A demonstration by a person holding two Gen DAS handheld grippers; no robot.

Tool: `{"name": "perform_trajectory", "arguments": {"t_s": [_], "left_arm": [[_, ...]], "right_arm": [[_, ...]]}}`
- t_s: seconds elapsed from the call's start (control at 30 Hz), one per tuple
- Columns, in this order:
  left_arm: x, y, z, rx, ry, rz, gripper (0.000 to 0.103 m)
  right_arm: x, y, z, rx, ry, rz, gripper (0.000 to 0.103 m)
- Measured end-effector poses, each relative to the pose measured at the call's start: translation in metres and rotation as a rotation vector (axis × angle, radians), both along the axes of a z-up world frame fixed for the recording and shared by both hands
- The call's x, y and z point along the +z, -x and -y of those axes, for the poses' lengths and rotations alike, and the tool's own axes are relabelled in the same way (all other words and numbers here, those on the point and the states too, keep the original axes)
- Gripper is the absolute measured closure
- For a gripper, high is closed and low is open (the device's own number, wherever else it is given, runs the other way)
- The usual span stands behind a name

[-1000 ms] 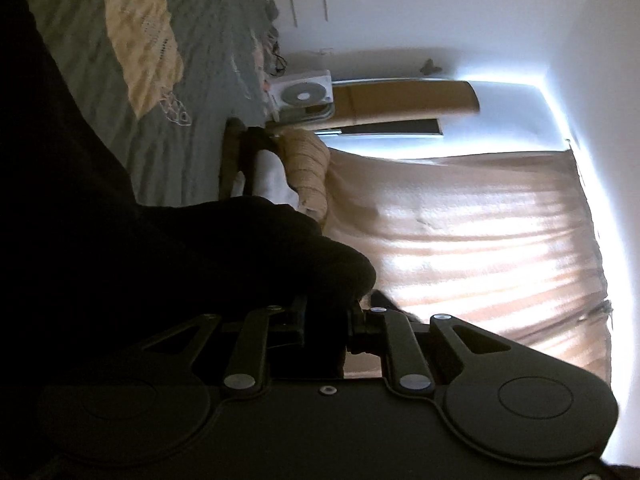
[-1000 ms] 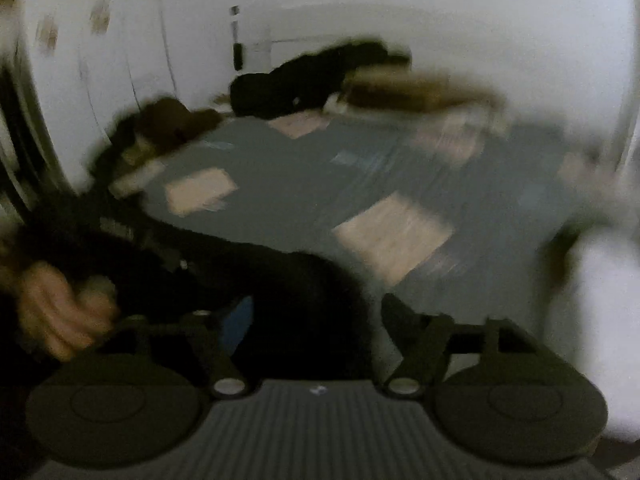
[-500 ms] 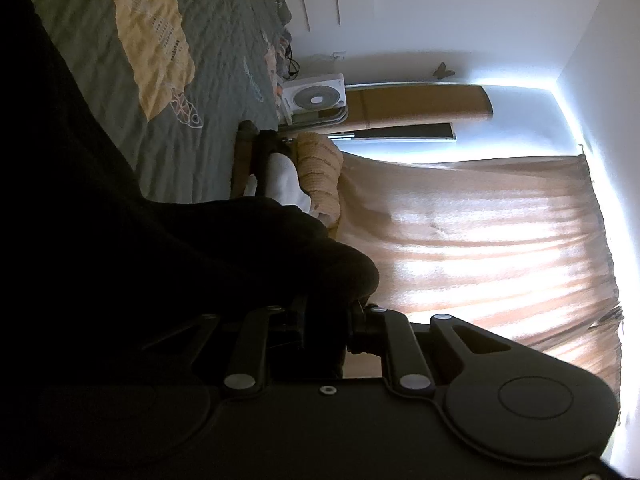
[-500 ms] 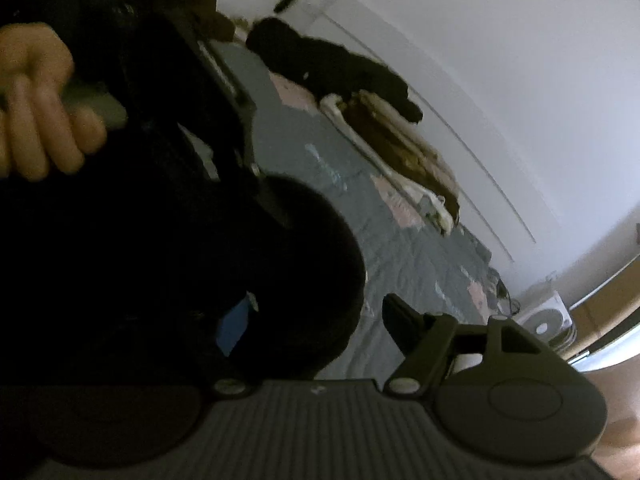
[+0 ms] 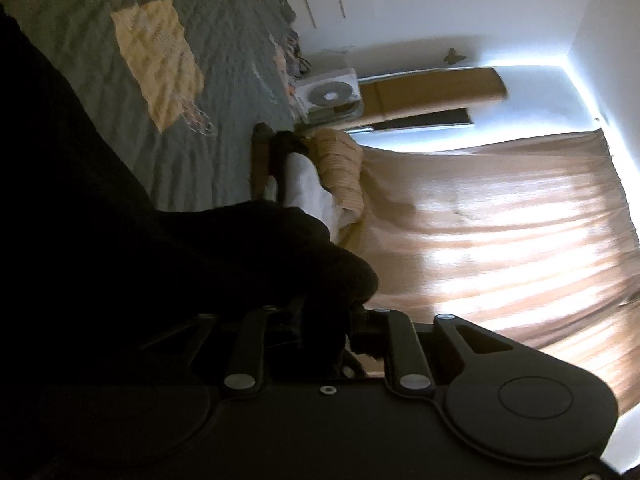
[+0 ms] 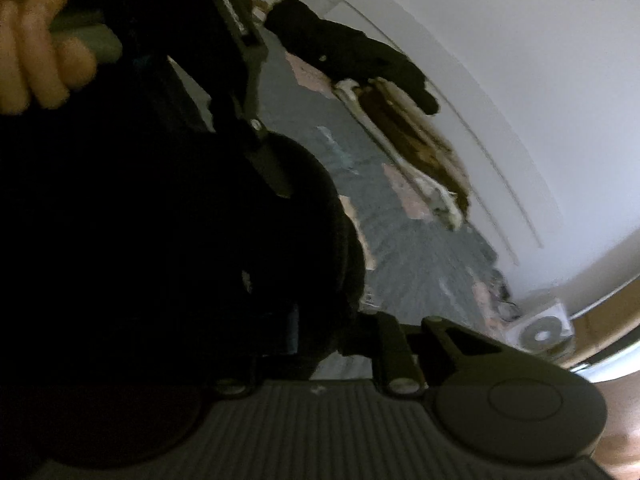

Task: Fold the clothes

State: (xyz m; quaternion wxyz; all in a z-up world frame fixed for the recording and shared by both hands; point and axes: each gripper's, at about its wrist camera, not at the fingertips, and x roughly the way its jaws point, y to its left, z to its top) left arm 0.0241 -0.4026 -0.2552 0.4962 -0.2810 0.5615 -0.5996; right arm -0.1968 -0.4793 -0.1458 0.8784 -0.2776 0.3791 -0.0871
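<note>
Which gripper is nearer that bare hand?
Left. The bare hand holds the left gripper's handle, its jaws opening on black cloth. The right gripper, closing on that cloth, is apart.

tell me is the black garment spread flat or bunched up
Bunched up: the black garment is gathered in thick rounded folds in the left gripper, off the bed.

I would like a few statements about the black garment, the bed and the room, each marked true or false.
1. Thick black cloth sits between the left gripper fingers. True.
2. The grey-green bedspread is plain, without patches. False: it carries peach-coloured square patches.
3. A bare hand grips a grey-green handle in the right wrist view. True.
4. The window curtain is dark blue. False: it is peach-orange with light behind it.
5. A white box fan stands past the bed. True.
</note>
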Motion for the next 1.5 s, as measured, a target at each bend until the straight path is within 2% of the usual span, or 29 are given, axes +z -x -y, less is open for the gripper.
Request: {"name": "perform_trajectory", "arguments": {"t_s": [0.03, 0.07, 0.13, 0.17, 0.23, 0.3, 0.33, 0.43, 0.57, 0.67, 0.73, 0.8, 0.87, 0.9, 0.97, 1.03, 1.13, 1.23, 1.27, 1.3, 1.33, 1.5], "left_arm": [[0.002, -0.001, 0.001, -0.004, -0.012, 0.024, 0.076], [0.003, -0.002, 0.001, -0.008, -0.024, 0.048, 0.074], [0.009, -0.003, 0.001, -0.020, -0.050, 0.106, 0.060], [0.013, -0.004, 0.001, -0.030, -0.058, 0.139, 0.057], [0.026, -0.005, -0.003, -0.069, -0.053, 0.231, 0.041], [0.042, -0.004, -0.009, -0.117, -0.051, 0.350, 0.028], [0.050, -0.002, -0.013, -0.136, -0.054, 0.403, 0.024], [0.072, 0.002, -0.027, -0.187, -0.049, 0.527, 0.023], [0.104, 0.018, -0.046, -0.261, 0.047, 0.592, 0.023], [0.125, 0.048, -0.050, -0.349, 0.143, 0.694, 0.023], [0.128, 0.075, -0.044, -0.389, 0.171, 0.813, 0.026], [0.120, 0.101, -0.032, -0.431, 0.168, 0.951, 0.032], [0.105, 0.116, -0.018, -0.466, 0.157, 1.040, 0.036], [0.098, 0.121, -0.012, -0.478, 0.148, 1.075, 0.042], [0.088, 0.127, -0.003, -0.473, 0.134, 1.165, 0.046], [0.083, 0.130, 0.001, -0.457, 0.123, 1.262, 0.056], [0.076, 0.135, 0.001, -0.484, 0.142, 1.403, 0.058], [0.065, 0.148, 0.004, -0.570, 0.171, 1.536, 0.059], [0.062, 0.152, 0.004, -0.596, 0.185, 1.563, 0.063], [0.061, 0.154, 0.004, -0.614, 0.198, 1.559, 0.086], [0.063, 0.154, 0.005, -0.621, 0.206, 1.531, 0.095], [0.076, 0.150, 0.002, -0.636, 0.232, 1.403, 0.098]], "right_arm": [[0.008, 0.001, 0.009, -0.024, -0.120, 0.007, 0.089], [0.017, 0.003, 0.024, -0.066, -0.291, 0.022, 0.090], [0.027, 0.006, 0.059, -0.156, -0.635, 0.047, 0.091], [0.030, 0.010, 0.076, -0.194, -0.788, 0.065, 0.092], [0.029, 0.016, 0.104, -0.241, -1.048, 0.097, 0.095], [0.024, 0.023, 0.124, -0.268, -1.257, 0.128, 0.094], [0.022, 0.025, 0.131, -0.280, -1.337, 0.141, 0.094], [0.013, 0.030, 0.145, -0.312, -1.515, 0.169, 0.094], [0.000, 0.035, 0.157, -0.351, -1.686, 0.198, 0.094], [-0.005, 0.033, 0.159, -0.364, -1.710, 0.196, 0.094], [-0.003, 0.030, 0.159, -0.362, -1.692, 0.189, 0.094], [-0.001, 0.028, 0.158, -0.359, -1.676, 0.186, 0.094], [0.001, 0.025, 0.157, -0.354, -1.659, 0.183, 0.094], [0.002, 0.026, 0.157, -0.354, -1.652, 0.183, 0.094], [0.004, 0.029, 0.158, -0.354, -1.638, 0.182, 0.094], [0.004, 0.032, 0.159, -0.359, -1.630, 0.184, 0.094], [0.002, 0.034, 0.163, -0.357, -1.632, 0.187, 0.094], [-0.001, 0.033, 0.165, -0.355, -1.641, 0.184, 0.094], [-0.002, 0.033, 0.166, -0.355, -1.644, 0.184, 0.094], [-0.003, 0.033, 0.166, -0.358, -1.643, 0.184, 0.094], [-0.003, 0.034, 0.167, -0.365, -1.640, 0.184, 0.094], [-0.005, 0.035, 0.173, -0.384, -1.624, 0.171, 0.092]]}}
